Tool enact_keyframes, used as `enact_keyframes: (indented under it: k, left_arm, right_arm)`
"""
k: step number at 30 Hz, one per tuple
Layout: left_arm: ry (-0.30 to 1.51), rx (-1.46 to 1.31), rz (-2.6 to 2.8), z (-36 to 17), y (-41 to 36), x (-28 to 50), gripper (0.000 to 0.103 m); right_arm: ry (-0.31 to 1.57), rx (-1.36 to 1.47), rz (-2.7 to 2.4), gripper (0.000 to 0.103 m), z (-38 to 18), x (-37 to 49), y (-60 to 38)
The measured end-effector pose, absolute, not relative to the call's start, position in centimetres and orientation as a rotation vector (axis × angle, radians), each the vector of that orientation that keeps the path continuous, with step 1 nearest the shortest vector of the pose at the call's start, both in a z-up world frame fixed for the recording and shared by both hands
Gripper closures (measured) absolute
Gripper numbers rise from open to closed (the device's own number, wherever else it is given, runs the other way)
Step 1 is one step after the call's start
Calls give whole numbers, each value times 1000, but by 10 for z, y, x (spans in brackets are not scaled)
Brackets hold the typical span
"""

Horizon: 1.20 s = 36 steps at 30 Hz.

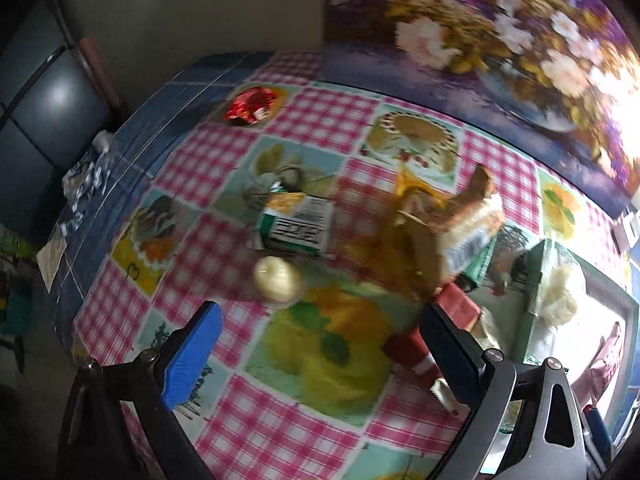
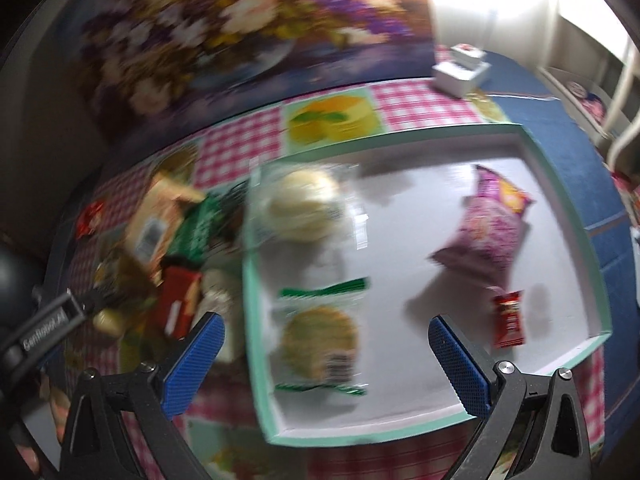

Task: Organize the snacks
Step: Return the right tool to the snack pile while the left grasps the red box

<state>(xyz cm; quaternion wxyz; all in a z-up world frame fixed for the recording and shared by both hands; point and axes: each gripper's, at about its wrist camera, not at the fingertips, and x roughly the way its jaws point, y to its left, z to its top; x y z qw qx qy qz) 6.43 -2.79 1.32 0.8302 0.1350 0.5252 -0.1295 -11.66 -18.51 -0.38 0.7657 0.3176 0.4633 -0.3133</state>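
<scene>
On the checked tablecloth (image 1: 224, 160) the loose snack pile (image 1: 432, 240) lies ahead-right of my left gripper (image 1: 320, 344) (nearer arm); both spread empty; my right gripper (image 2: 326, 354) hovers over the tray (image 2: 560, 184).

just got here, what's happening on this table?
A person with a gripper in each hand is sorting snacks into a teal-rimmed tray. Four packets already lie inside: a pale bun, a green-trimmed biscuit, a purple bag and a small red packet. Both the left gripper and the right gripper are open and empty. A pile of snacks waits beside the tray.
</scene>
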Motion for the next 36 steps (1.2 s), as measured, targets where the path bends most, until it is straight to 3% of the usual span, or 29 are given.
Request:
enact_keyframes:
  k: [13, 34, 36]
  left_arm:
    - [1179, 202, -264, 3, 1, 87, 5]
    - [1336, 286, -556, -55, -94, 64, 5]
    - [1339, 295, -556, -57, -97, 62, 11]
  right_arm:
    - [1066, 671, -575, 0, -23, -81, -153]
    - [1083, 633, -805, 0, -31, -94, -198]
    - [1092, 642, -807, 0, -34, -94, -200]
